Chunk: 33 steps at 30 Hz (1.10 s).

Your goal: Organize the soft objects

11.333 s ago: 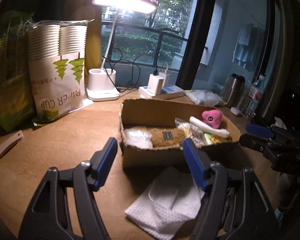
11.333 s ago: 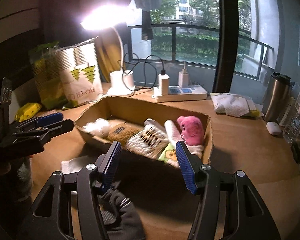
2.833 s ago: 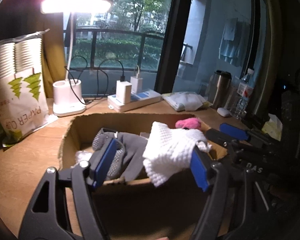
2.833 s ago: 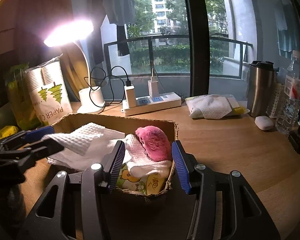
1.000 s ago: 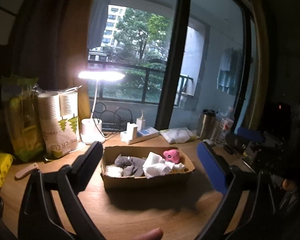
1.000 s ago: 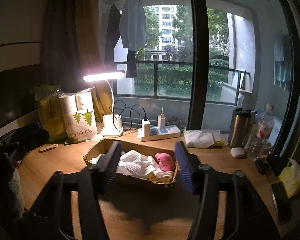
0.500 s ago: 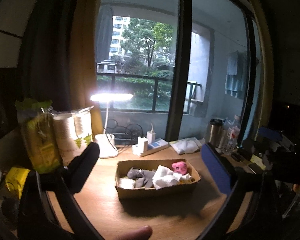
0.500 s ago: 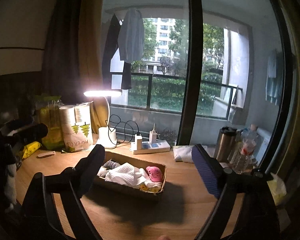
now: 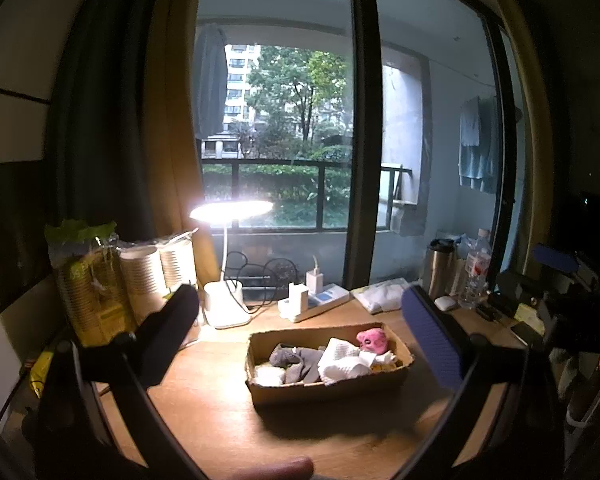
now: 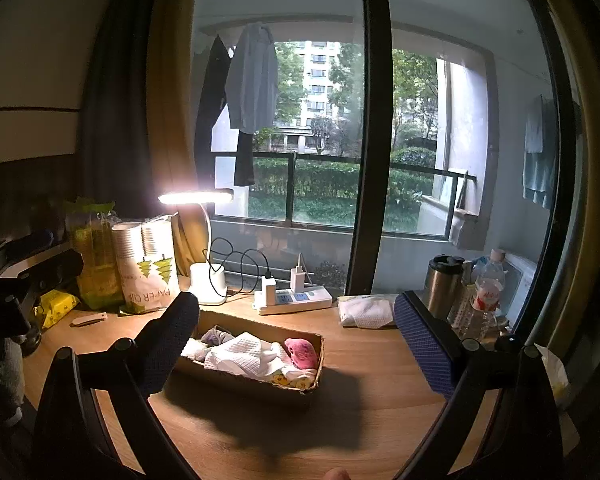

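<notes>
While box [image 9: 328, 388] sits, lamp [image 9: 230, 216] (lit) behind.

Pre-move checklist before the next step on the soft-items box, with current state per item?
1. Left gripper empty, fingers wide apart: ok.
2. Right gripper empty, its jaws have just been opening, nothing between them: ok.
3. Both grippers held back from the box: ok.
4. Soft items inside the box, meaning grey cloth, white cloth and pink toy: ok.
5. White cloth fully below the rim: cannot tell.
6. No loose soft item on the desk by the box: ok, though a white pack lies behind it.
</notes>
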Each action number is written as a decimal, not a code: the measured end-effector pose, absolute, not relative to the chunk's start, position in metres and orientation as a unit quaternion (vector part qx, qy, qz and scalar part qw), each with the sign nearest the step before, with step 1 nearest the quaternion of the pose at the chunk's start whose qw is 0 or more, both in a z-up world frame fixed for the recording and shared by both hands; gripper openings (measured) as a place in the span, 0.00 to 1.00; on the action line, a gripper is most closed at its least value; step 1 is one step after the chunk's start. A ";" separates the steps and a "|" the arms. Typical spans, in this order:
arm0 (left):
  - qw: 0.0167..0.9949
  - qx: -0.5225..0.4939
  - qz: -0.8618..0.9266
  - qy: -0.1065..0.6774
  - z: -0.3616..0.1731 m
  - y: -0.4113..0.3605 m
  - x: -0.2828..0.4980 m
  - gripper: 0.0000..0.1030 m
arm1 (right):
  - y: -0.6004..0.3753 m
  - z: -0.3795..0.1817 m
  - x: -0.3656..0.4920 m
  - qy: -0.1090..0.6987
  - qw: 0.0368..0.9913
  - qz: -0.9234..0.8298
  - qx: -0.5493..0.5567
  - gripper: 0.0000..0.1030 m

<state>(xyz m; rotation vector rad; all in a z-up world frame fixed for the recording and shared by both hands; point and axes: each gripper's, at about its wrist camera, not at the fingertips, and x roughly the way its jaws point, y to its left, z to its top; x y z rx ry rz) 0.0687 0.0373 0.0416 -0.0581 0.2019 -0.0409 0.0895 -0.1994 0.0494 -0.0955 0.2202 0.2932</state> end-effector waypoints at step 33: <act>0.994 -0.032 -0.040 0.096 0.044 0.031 0.068 0.99 | -0.204 0.047 0.091 0.105 0.983 0.145 -0.047 0.97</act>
